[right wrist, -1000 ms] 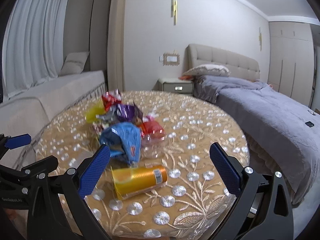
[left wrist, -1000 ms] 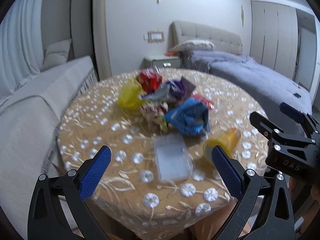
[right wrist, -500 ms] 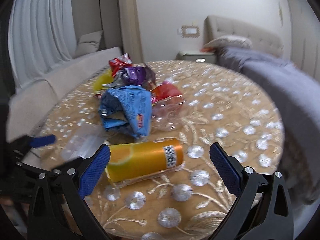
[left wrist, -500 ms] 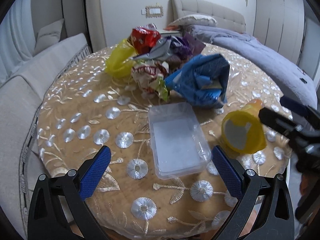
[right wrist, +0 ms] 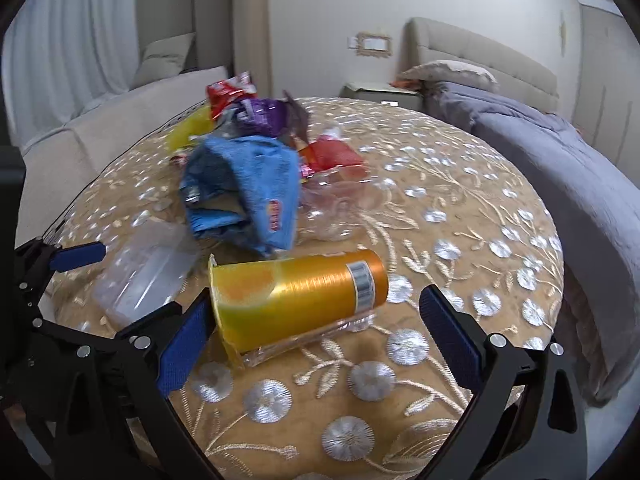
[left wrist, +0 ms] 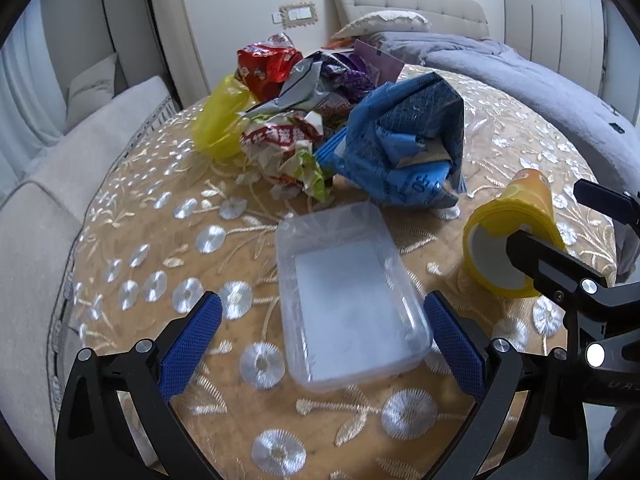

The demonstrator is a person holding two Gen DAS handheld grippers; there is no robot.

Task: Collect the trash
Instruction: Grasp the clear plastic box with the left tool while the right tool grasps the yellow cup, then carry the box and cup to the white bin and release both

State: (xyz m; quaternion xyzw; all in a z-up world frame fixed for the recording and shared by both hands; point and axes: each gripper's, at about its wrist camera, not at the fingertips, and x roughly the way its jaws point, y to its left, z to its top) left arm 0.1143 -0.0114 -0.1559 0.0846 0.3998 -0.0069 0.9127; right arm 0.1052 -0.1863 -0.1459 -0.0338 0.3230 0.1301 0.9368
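Nearest the left gripper (left wrist: 322,334), a clear plastic tray (left wrist: 348,300) lies open side up on the round table (left wrist: 132,240), its long axis running away from the camera and tilted slightly leftward; the near end sits between the two blue textured pads, which stand wide apart and do not touch it. The right gripper (right wrist: 316,338) is likewise spread wide, its left pad (right wrist: 182,350) just beside the flared open mouth of a yellow-orange plastic cup (right wrist: 300,296). The cup lies on its side, long axis across the right wrist view, mouth to the left and narrower base to the right, a barcode label near the base. The left wrist view looks instead straight into that mouth and shows a pale inside, with the right gripper's black finger crossing in front of it.

The tablecloth is tan with embroidered silver discs and pale leaves. Beyond the tray sits a crumpled blue bag (left wrist: 400,152), a white and red wrapper (left wrist: 286,148) touching its left side, then a yellow bag (left wrist: 218,124), a purple and silver wrapper (left wrist: 336,76) and a red packet (left wrist: 266,64) heaped together. Only the right wrist view shows a crushed clear bottle (right wrist: 340,200) with a red label right of the blue bag. Farthest off are a grey sofa (left wrist: 60,168) and a bed (right wrist: 560,152)
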